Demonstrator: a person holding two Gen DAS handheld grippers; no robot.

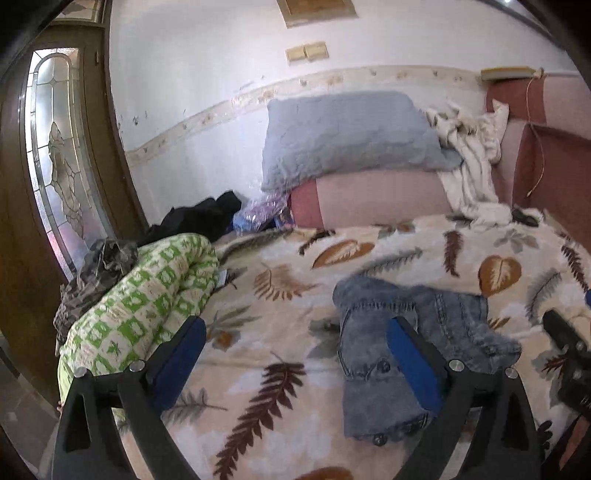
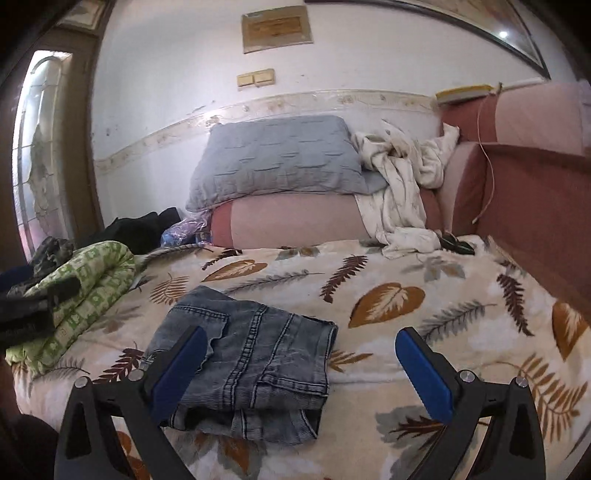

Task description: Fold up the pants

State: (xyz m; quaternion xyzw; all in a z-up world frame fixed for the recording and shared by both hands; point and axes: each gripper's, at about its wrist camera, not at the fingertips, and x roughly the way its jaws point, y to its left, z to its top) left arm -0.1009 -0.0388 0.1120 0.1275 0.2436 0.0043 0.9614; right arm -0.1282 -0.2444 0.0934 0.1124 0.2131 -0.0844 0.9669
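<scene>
Folded jeans [image 2: 255, 362] rest on leaf blanket [image 2: 406, 266]; left gripper [image 1: 295, 354], right gripper [image 2: 299, 365] wide open, empty; fold seemingly complete, withdraw clear without snagging

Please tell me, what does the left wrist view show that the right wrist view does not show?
Only the left wrist view shows the metal buttons on the folded jeans. Only the right wrist view shows the dark frame high on the wall. Both show the jeans lying free on the leaf blanket, the grey pillow and open fingers.
</scene>
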